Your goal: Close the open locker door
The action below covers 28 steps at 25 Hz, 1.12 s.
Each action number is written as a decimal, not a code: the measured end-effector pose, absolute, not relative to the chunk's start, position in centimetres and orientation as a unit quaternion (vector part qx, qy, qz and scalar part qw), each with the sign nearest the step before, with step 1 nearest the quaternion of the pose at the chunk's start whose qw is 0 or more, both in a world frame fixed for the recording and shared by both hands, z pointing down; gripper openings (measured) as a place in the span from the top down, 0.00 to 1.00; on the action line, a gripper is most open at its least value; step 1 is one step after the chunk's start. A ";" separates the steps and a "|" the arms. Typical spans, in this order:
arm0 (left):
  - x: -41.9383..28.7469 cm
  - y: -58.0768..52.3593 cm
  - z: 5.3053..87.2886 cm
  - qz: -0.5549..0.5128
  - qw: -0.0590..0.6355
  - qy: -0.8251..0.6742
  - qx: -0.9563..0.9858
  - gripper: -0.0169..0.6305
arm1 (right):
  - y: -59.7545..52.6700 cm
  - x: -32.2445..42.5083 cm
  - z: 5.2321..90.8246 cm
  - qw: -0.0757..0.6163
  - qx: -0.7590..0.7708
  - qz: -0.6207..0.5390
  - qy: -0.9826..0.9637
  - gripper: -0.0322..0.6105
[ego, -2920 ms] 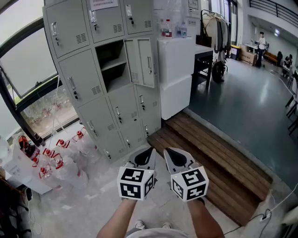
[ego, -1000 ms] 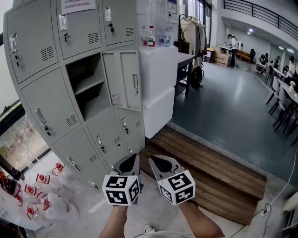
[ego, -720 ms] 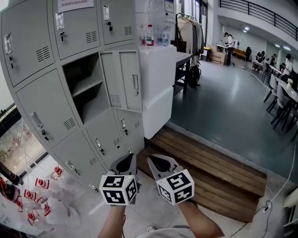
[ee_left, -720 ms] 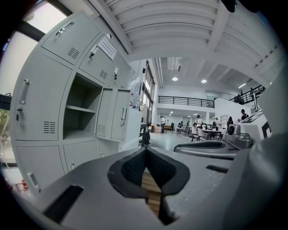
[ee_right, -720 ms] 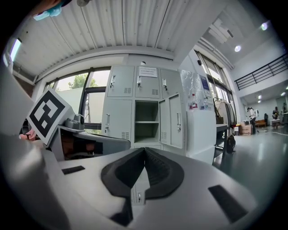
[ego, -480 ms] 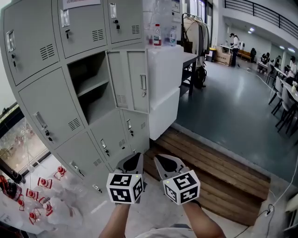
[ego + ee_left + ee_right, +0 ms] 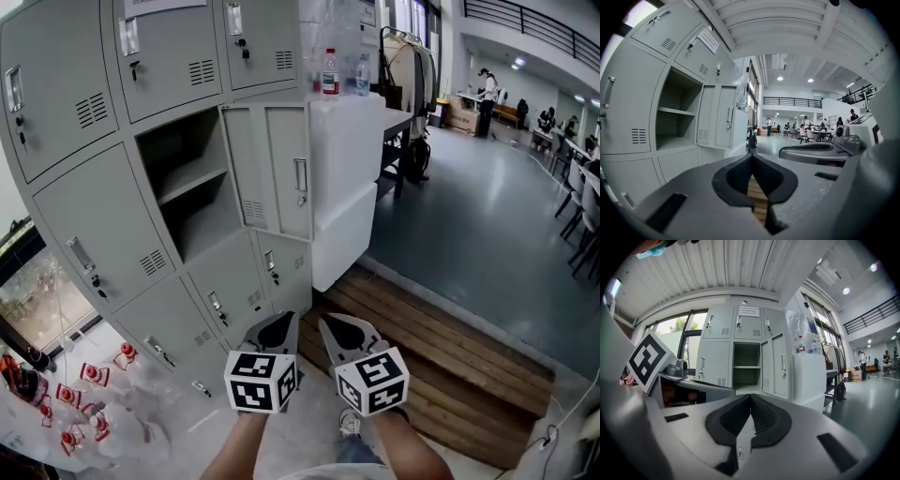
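Left to right: open compartment (image 7: 183,187), locker door (image 7: 277,169), cabinet (image 7: 352,159); 2 bottles (image 7: 330,75) on cabinet.

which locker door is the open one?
The centre door of the middle row. It is swung out to the right, baring its shelved compartment; the rest in view sit flush and shut.

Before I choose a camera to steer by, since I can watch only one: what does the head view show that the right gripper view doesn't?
Head view only: the wooden platform, the person's forearms. Right gripper view only: the ribbed ceiling, the right hand-held gripper with jaws shut, empty. Both: the open locker door, its shelved compartment.
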State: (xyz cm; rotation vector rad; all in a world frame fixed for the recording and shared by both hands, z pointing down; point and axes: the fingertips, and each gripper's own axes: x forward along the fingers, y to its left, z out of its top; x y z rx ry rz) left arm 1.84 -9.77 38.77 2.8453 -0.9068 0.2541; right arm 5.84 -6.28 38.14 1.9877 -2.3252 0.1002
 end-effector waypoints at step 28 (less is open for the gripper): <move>14.9 -26.9 36.2 0.075 0.061 -0.386 0.917 0.96 | -24.9 19.8 34.5 0.016 0.578 0.002 -0.816 0.94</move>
